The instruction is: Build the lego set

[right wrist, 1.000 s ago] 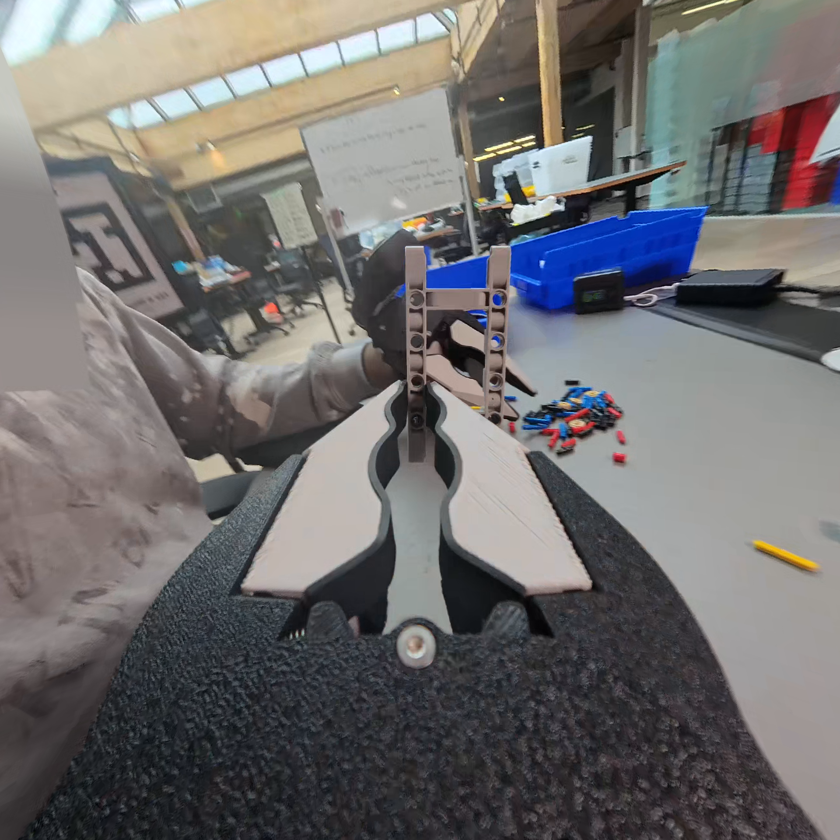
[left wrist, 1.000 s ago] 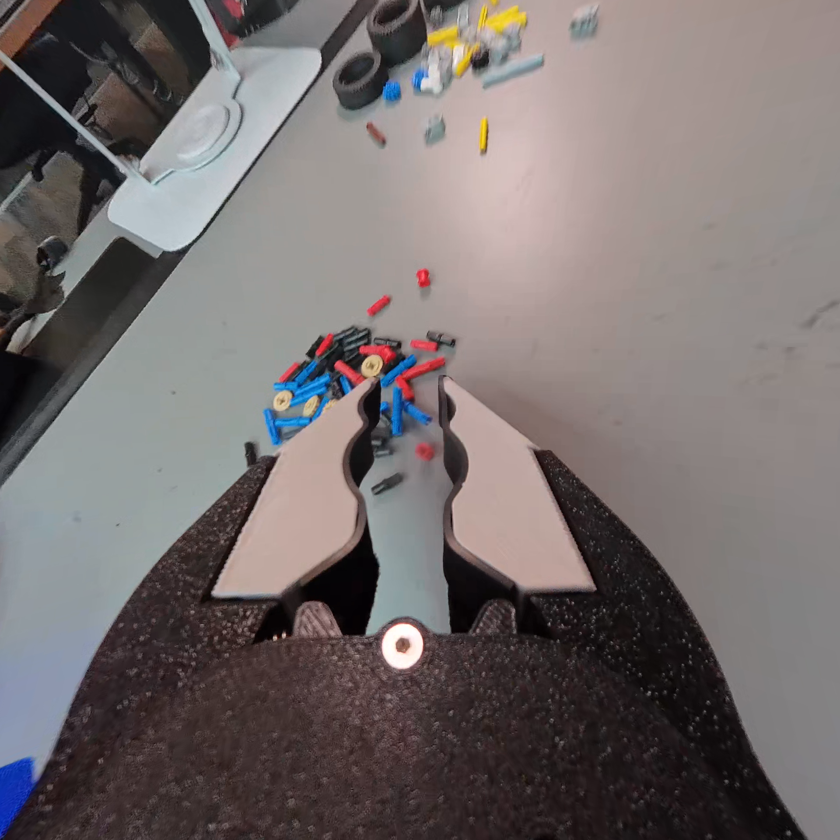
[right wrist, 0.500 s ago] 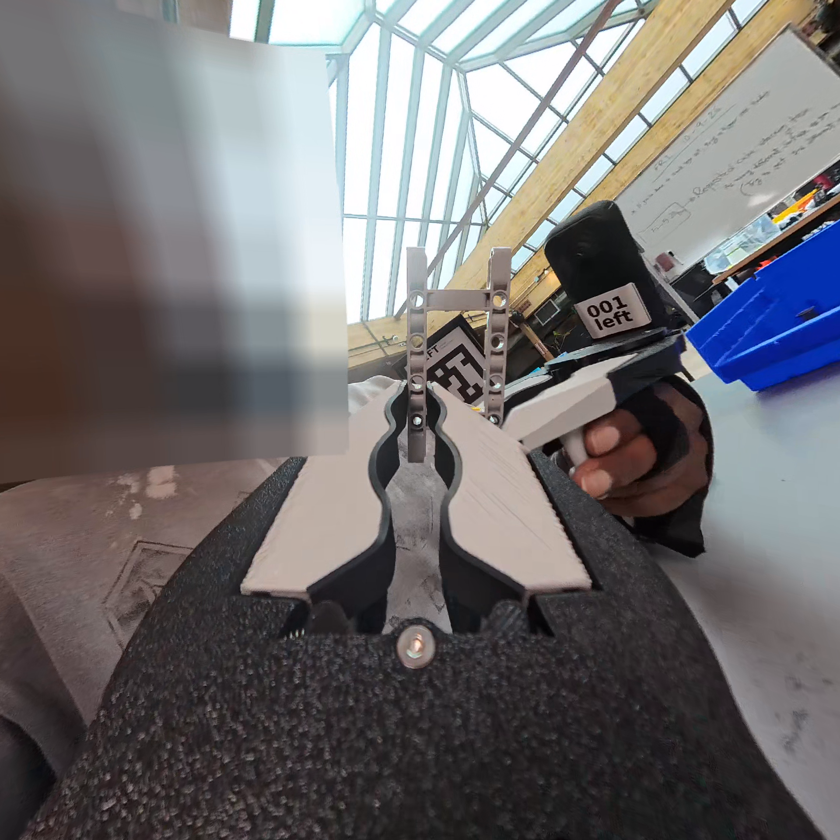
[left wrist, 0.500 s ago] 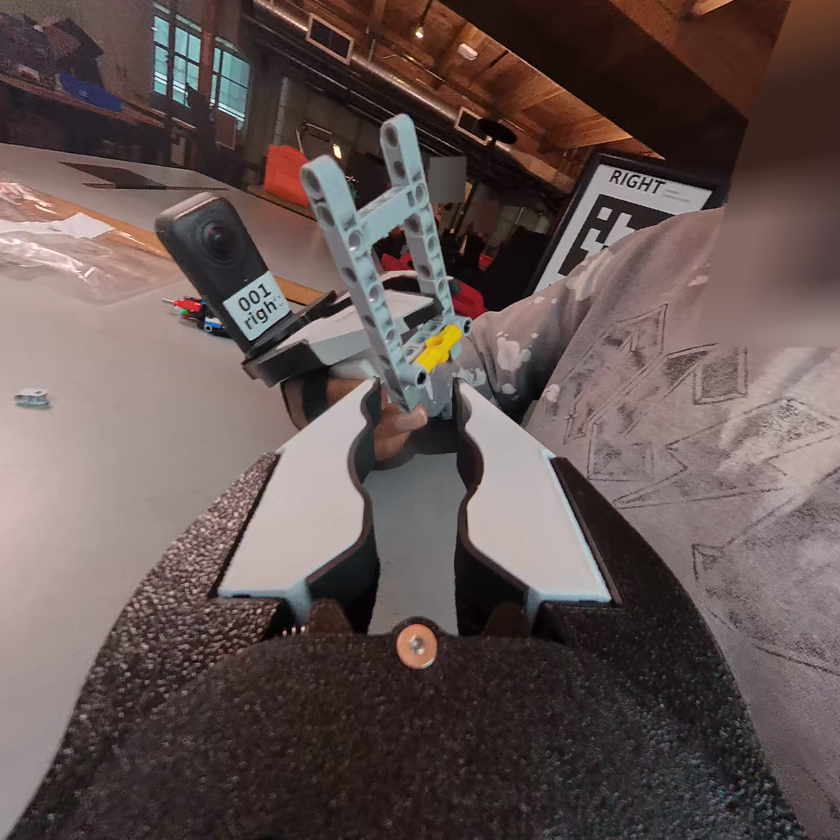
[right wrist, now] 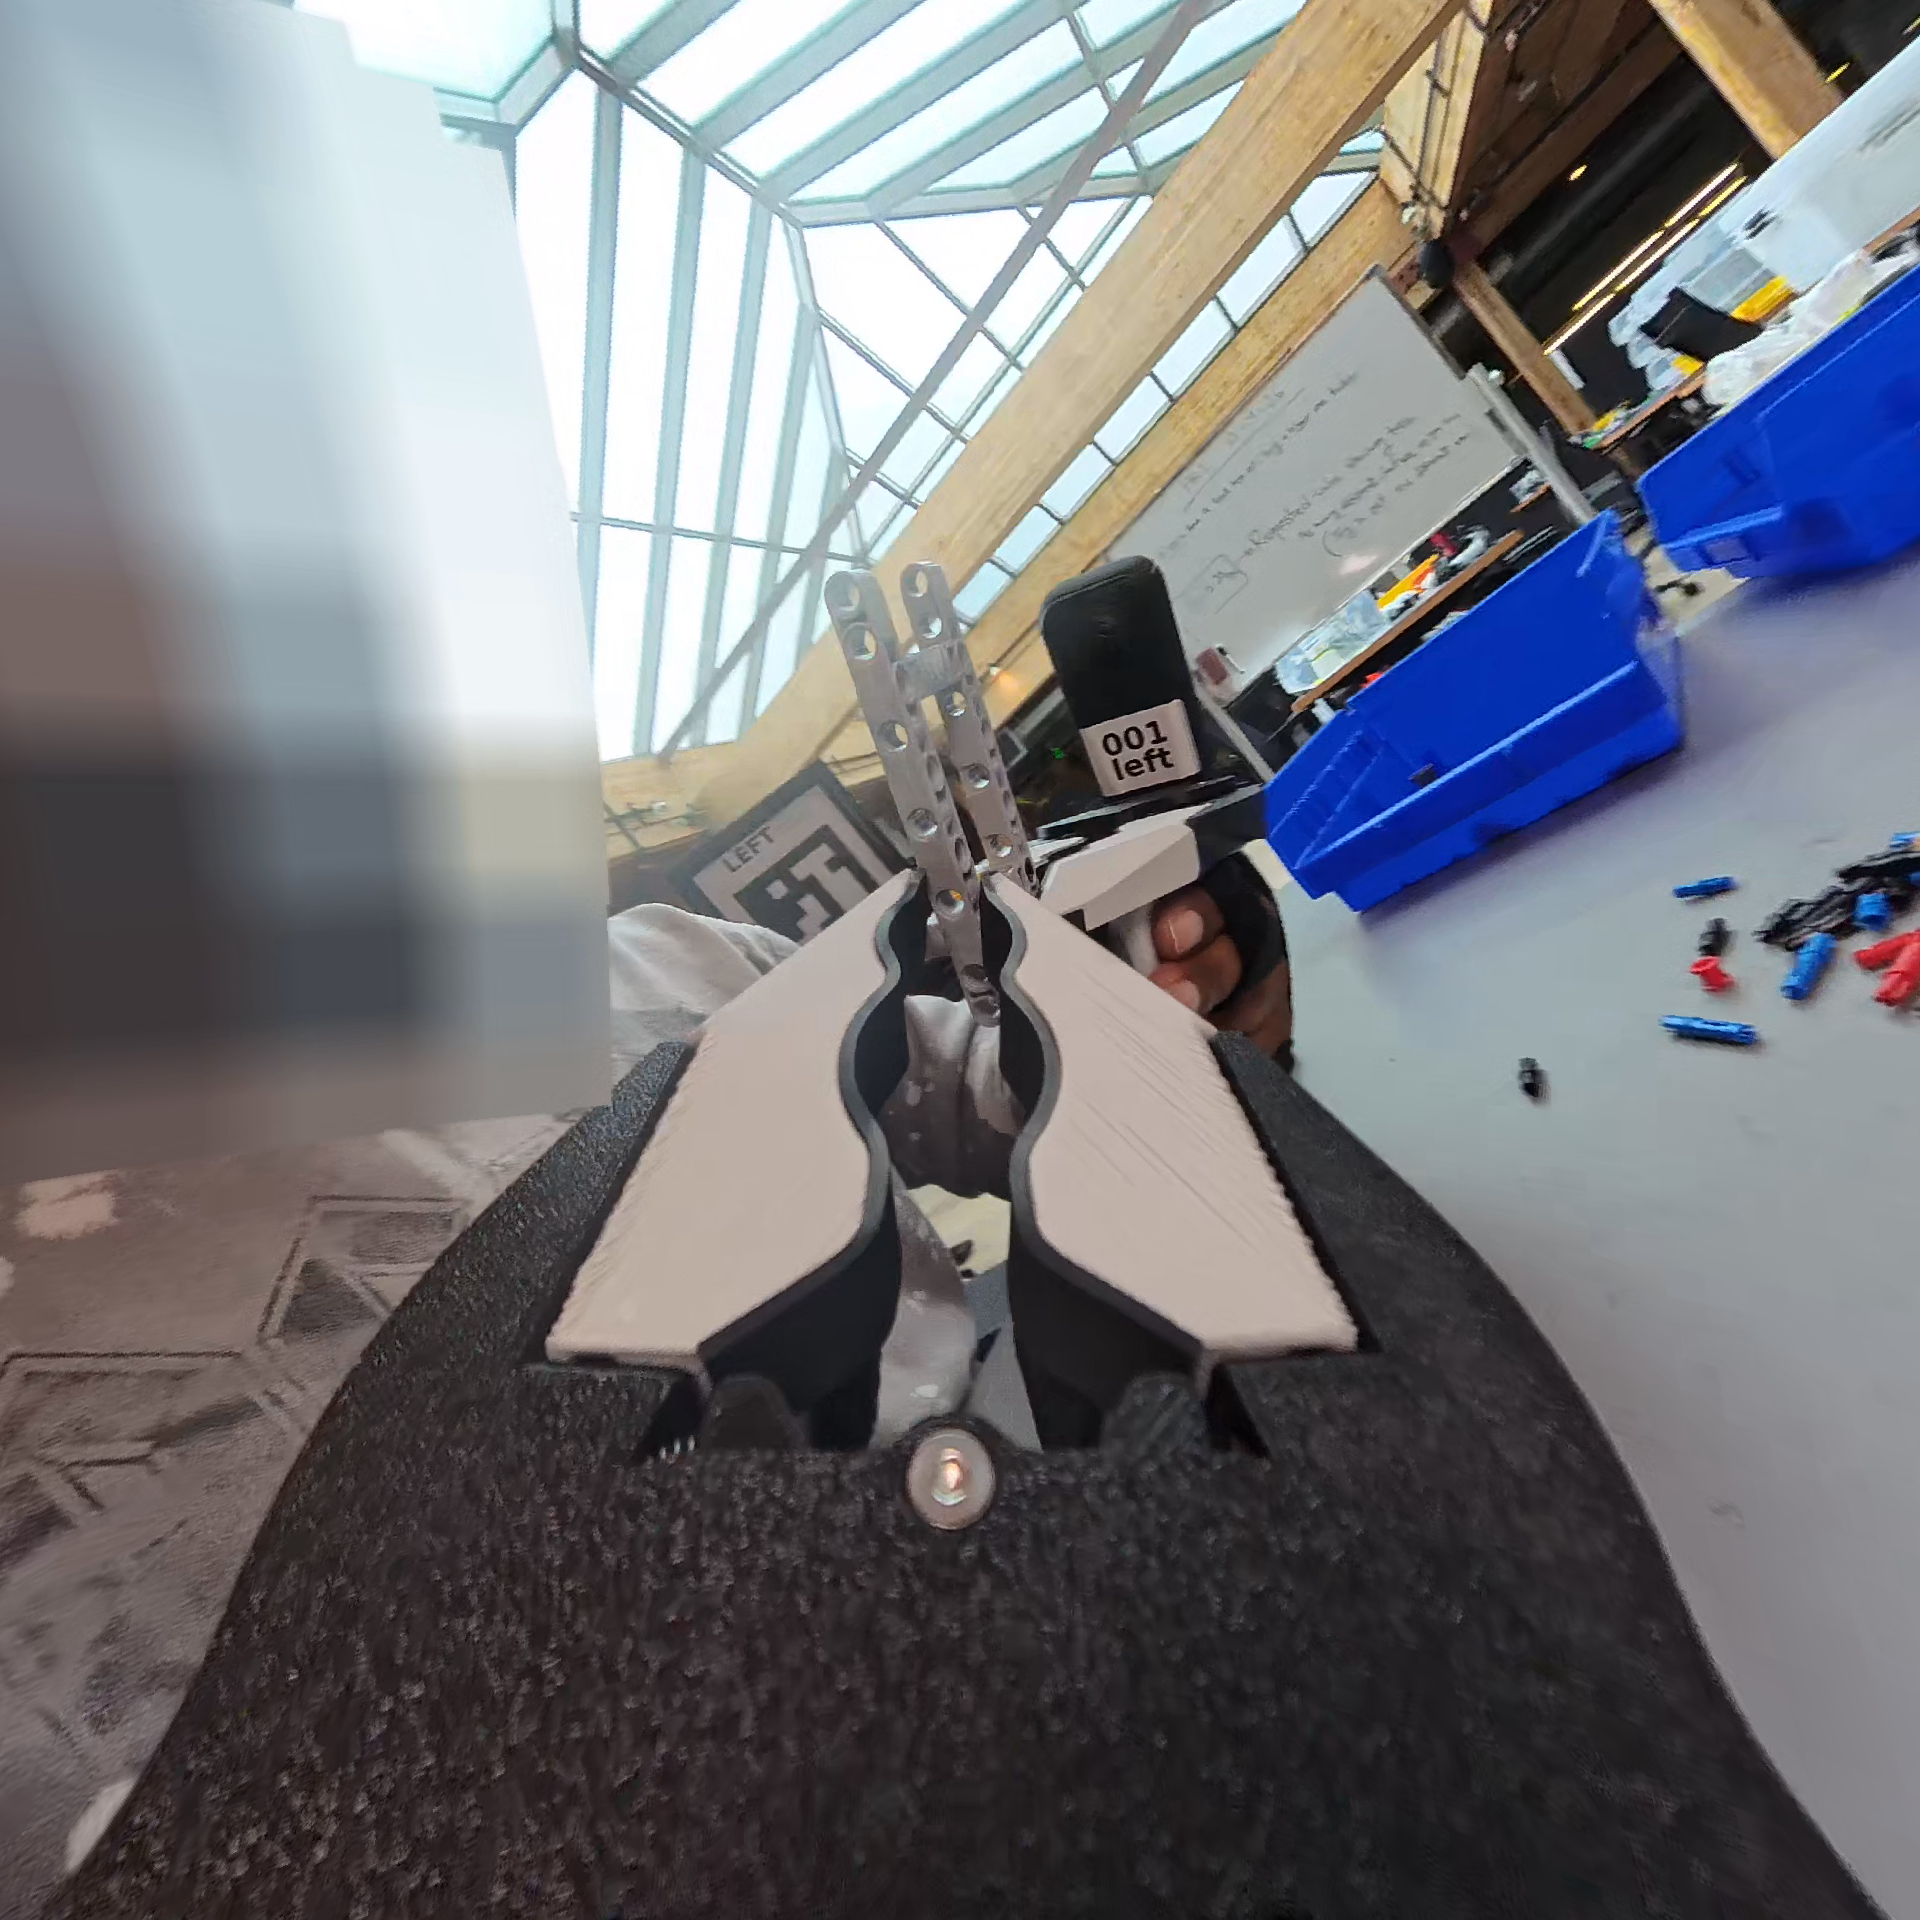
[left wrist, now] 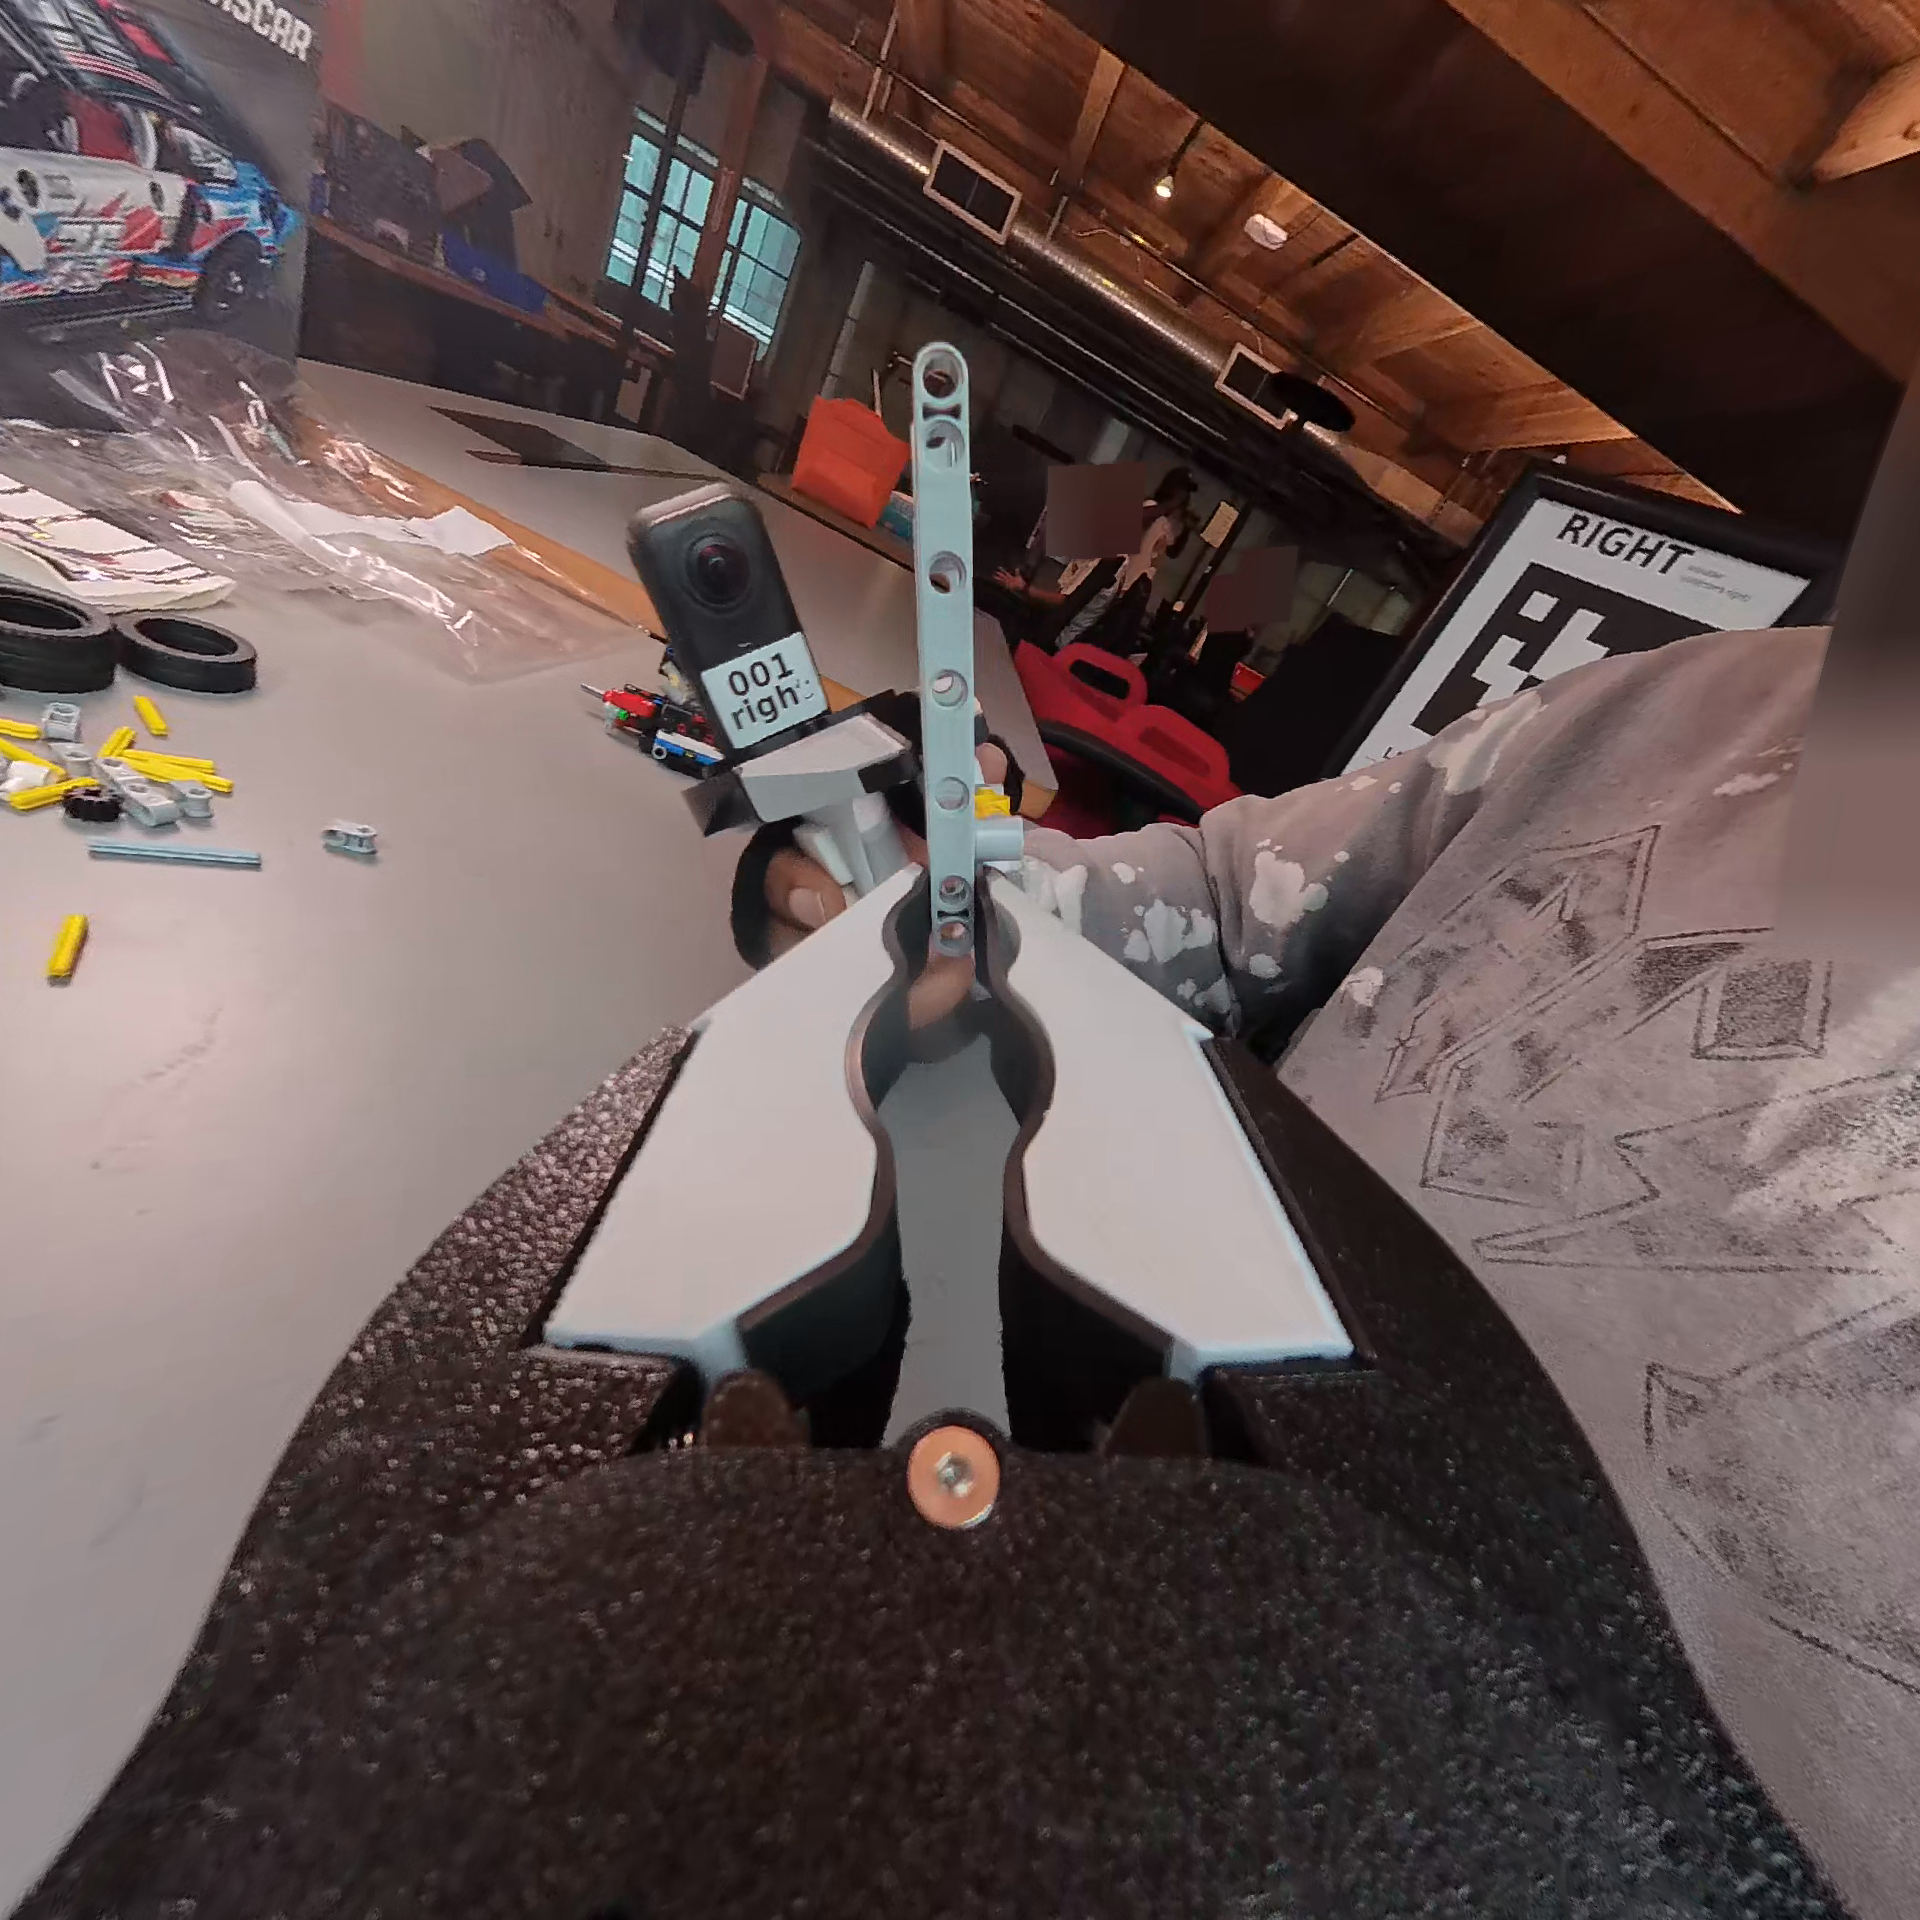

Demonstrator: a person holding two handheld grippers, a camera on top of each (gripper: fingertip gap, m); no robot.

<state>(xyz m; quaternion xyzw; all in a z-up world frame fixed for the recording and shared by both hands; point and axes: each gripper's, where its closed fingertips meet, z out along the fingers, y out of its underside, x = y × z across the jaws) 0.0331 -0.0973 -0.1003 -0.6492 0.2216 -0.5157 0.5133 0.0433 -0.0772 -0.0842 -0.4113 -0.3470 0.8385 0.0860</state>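
A grey lego frame of two long holed beams joined by a crosspiece [right wrist: 914, 748] stands upright in the air. My right gripper [right wrist: 961, 899] is shut on the lower end of one beam. In the left wrist view the frame [left wrist: 943, 623] shows edge-on, with a small yellow piece [left wrist: 992, 802] on it. My left gripper [left wrist: 951, 909] is closed on the frame's bottom end from the opposite side. Each gripper shows in the other's view: the right one [left wrist: 821, 774] behind the frame, the left one [right wrist: 1132, 862] just right of it.
On the grey table, two black tyres [left wrist: 182, 655], loose yellow and grey pieces [left wrist: 114, 774], a grey axle [left wrist: 171, 855] and clear plastic bags [left wrist: 343, 551] lie at the left. Blue bins [right wrist: 1475, 769] and blue, red and black pins [right wrist: 1849, 935] lie at the right. A person's sleeve [left wrist: 1558, 935] is close by. The tips of both grippers are at nearly the same place.
My left gripper left the pin pile on the table, rose to the frame and narrowed onto its lower end. The frame turned from face-on to edge-on. The right gripper tilted upward, still holding it.
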